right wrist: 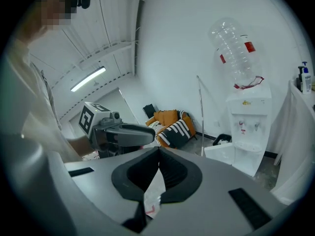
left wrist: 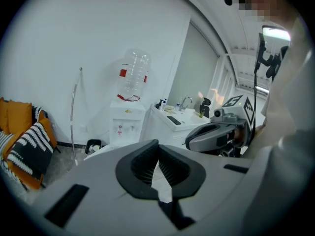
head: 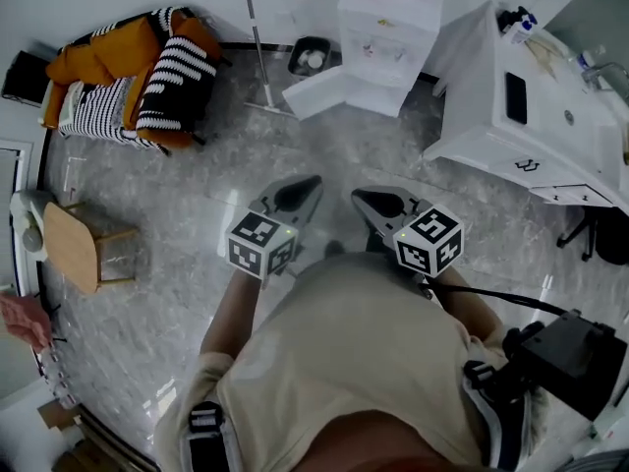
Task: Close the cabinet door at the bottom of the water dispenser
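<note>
Hovering well short of dispenser (head: 388, 29) with door (head: 329, 94) open: left gripper (head: 306, 185) and right gripper (head: 366, 198), fingers pressed together, empty.

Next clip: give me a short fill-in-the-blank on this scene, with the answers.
1. The dispenser's cabinet door stands ____.
2. The left gripper and the right gripper both have their jaws ____, with nothing between them.
3. The black-and-white cushions on the orange sofa are ____.

Missing words: open; shut; striped.
</note>
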`<action>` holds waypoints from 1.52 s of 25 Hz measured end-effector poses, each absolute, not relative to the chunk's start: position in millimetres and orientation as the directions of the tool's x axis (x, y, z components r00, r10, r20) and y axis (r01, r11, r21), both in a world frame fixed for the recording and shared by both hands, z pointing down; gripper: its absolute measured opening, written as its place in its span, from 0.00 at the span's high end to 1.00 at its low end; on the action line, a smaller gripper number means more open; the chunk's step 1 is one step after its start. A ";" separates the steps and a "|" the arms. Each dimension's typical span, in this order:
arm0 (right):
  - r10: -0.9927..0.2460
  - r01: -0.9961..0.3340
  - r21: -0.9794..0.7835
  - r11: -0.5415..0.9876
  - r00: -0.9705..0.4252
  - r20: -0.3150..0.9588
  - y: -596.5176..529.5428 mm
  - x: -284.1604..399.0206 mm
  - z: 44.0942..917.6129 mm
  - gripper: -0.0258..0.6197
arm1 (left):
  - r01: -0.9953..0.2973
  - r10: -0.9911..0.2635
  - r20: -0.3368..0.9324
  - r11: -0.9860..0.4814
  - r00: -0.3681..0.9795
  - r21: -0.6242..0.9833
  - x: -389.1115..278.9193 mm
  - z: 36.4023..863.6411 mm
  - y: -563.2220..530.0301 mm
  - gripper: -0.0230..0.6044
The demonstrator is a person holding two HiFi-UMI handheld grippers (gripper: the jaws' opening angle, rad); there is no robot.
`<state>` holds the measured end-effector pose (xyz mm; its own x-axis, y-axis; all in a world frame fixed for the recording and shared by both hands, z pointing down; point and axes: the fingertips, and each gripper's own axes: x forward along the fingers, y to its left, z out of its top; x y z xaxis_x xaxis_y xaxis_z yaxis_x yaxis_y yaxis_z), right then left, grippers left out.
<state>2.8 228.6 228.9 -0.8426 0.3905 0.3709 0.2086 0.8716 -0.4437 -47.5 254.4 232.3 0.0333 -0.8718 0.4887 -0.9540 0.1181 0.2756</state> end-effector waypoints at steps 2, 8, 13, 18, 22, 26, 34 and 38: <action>0.389 0.205 -0.458 0.865 -0.850 0.354 202.8 -3.1 230.3 0.93 | -0.962 -0.861 0.506 0.099 0.044 0.253 -51.0 232.1 225.3 0.97; 0.404 0.223 -0.475 0.851 -0.856 0.322 139.6 -12.8 229.5 0.93 | -0.974 -0.859 0.510 0.074 0.046 0.212 -51.5 224.7 155.0 0.97; 0.468 0.282 -0.526 0.802 -0.844 0.263 102.5 -22.0 222.8 0.93 | -0.974 -0.844 0.536 0.118 0.003 0.191 -57.6 228.2 119.9 0.97; 0.524 0.339 -0.541 0.770 -0.819 0.232 79.7 -33.4 226.1 0.93 | -0.970 -0.820 0.567 0.195 -0.080 0.145 -71.8 236.1 103.5 0.97; 0.565 0.375 -0.540 0.754 -0.789 0.241 80.3 -34.1 232.1 0.93 | -0.959 -0.794 0.593 0.256 -0.136 0.123 -89.4 245.2 111.2 0.97; 0.542 0.341 -0.551 0.762 -0.800 0.255 73.0 -35.3 239.6 0.93 | -0.951 -0.776 0.610 0.287 -0.159 0.116 -114.1 259.7 112.9 0.97; 0.434 0.202 -0.552 0.809 -0.838 0.330 60.4 -56.5 254.8 0.93 | -0.963 -0.751 0.648 0.251 -0.128 0.101 -172.0 298.9 120.1 0.97; 0.424 0.162 -0.570 0.805 -0.829 0.365 71.0 -86.9 263.5 0.93 | -0.966 -0.734 0.669 0.242 -0.120 0.092 -218.5 319.8 127.1 0.97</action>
<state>-86.9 71.0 263.5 -0.8288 0.4245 0.3647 0.1617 0.8055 -0.5702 -218.5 127.1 319.8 -0.1196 -0.7336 0.6690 -0.9660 0.2415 0.0922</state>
